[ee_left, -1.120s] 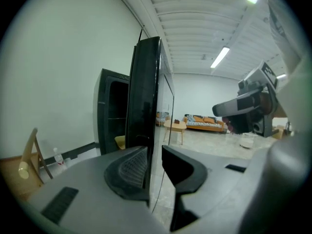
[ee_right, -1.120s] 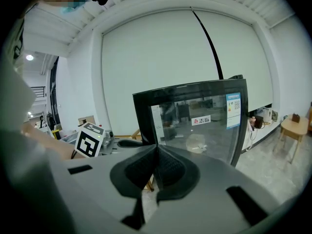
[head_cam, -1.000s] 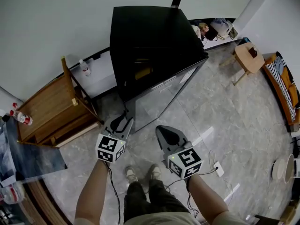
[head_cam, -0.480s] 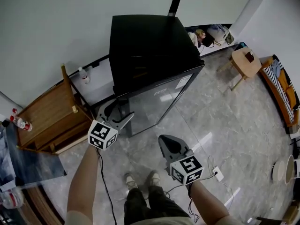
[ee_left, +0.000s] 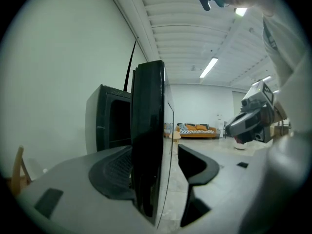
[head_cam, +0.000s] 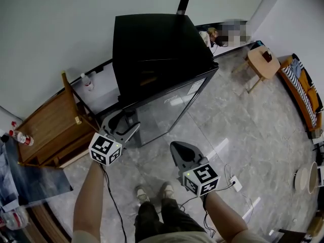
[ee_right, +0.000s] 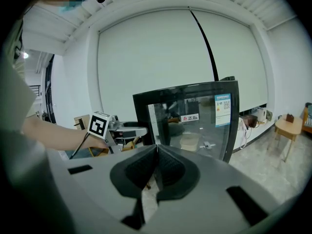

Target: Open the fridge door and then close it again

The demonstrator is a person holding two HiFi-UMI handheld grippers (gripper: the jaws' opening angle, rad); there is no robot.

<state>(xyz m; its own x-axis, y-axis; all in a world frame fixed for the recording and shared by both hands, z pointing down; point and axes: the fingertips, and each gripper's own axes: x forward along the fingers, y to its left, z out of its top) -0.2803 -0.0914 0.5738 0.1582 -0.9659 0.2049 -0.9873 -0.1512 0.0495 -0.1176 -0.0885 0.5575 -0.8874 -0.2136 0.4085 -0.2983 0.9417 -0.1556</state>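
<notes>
**At the fridge door (head_cam: 169, 108) edge: left tongs (head_cam: 123, 121) released**

Your left tongs straddle that edge, jaws just spread apart, pads not pressing. Your right tongs (head_cam: 178, 147) hang clenched and empty before the glass. The fridge (head_cam: 157, 49) stands at the floor's wall edge.

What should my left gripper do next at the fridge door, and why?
Probably close the left gripper on the edge of the fridge door: its jaws, which have just been opening, straddle that edge without pressing it, while the right gripper hangs back shut.
</notes>
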